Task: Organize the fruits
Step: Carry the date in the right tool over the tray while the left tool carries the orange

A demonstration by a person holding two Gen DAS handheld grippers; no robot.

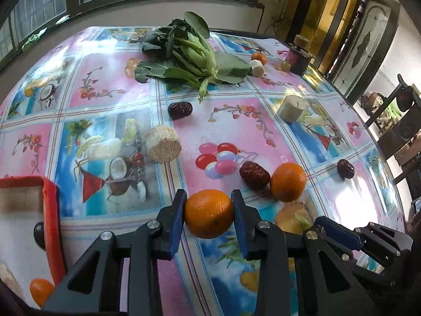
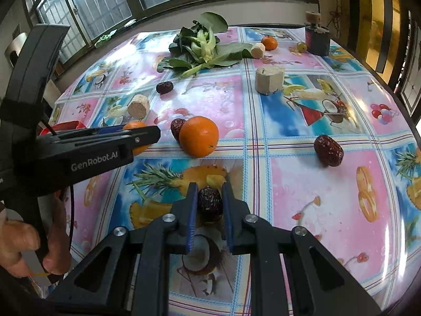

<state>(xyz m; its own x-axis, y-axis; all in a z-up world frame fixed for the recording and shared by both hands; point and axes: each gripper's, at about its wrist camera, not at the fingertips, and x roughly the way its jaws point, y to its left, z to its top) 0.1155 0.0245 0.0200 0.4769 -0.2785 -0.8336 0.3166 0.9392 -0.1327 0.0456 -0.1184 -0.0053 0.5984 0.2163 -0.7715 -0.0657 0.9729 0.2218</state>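
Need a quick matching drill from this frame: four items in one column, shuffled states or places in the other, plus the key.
Items:
1. orange
2. red date
3. leafy greens
4. second orange

States or places:
A. lying at the far side of the table, near the windows
B. clamped between the fingers of the left gripper
C. loose on the table, touching a date
D. clamped between the fingers of the right gripper

Pairs: 1-B, 2-D, 3-A, 4-C
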